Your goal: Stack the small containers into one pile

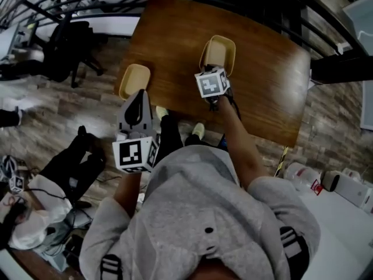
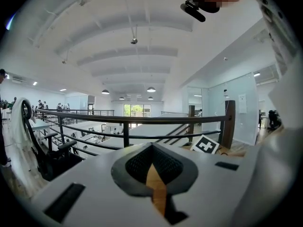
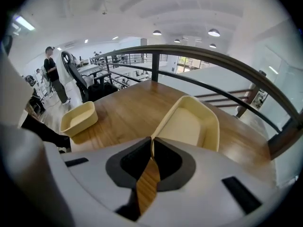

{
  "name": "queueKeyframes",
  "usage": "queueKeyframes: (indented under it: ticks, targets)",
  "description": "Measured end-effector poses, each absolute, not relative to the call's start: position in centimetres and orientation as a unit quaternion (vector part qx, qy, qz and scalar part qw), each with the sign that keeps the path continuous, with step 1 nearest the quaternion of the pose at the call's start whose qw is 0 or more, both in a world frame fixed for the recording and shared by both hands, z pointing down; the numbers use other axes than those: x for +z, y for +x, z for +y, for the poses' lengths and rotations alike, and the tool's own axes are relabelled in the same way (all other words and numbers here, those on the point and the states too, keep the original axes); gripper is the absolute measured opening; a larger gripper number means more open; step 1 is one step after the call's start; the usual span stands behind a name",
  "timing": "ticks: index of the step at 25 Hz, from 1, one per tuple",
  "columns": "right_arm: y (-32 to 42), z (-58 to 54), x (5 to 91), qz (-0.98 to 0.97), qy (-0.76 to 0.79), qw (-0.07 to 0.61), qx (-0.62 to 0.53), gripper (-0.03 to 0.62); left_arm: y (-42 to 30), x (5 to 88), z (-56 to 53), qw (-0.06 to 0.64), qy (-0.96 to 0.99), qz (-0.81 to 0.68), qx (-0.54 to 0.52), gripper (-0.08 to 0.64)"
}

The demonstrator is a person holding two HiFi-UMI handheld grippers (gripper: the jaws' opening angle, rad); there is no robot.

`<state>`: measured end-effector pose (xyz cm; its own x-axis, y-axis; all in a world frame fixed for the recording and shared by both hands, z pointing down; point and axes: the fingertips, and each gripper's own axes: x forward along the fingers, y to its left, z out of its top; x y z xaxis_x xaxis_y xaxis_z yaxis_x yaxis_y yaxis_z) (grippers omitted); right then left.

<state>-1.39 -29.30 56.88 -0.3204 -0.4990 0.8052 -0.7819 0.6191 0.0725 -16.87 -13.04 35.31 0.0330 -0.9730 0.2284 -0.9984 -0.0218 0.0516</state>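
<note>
A wooden tabletop (image 1: 262, 92) is carrying the work as a person is gathering two cream containers into one pile. The held container (image 3: 189, 126) is hanging over the tabletop's middle, toward the person's side. It is tipped so that its open mouth is facing up and back at the person, and its long axis is running away toward the tabletop's far edge. The loose container (image 1: 134, 80) is sitting upright, mouth up, at the tabletop's left edge near the person's corner, well apart from the first. Its long axis is also running roughly toward the far edge.

The right tool (image 3: 151, 140) is pinching the held container's thin near wall between its jaws. The left tool (image 2: 152, 150) is hovering off the tabletop's near left corner, jaws closed together on nothing, aiming out at the railing (image 2: 142, 120) beyond the tabletop.

The step in hand is, by the look of it, the carry of one container to its mate. The next move is likely calling for a swing toward the tabletop's left edge. There the tipped container is needing levelling and lining up with the loose one before being lowered inside and let go.
</note>
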Motion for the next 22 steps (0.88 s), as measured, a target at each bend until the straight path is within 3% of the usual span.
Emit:
queueKeyframes:
  ticks: [9, 20, 22]
  targets:
    - [-3.4, -30.5, 59.8, -0.766, 0.417, 0.444, 0.205, 0.035, -20.5, 36.1, -13.2, 0.113, 0.702, -0.700, 0.069, 0.011]
    - [-2.3, -30.4, 61.6, -0.758, 0.400, 0.486, 0.172, 0.043, -21.6, 36.3, -14.1, 0.108, 0.698, -0.704, 0.071, 0.011]
    - [-2.5, -29.7, 61.6, -0.756, 0.392, 0.492, 0.181, 0.108, -22.5, 36.4, -13.6, 0.108, 0.695, -0.707, 0.074, 0.011]
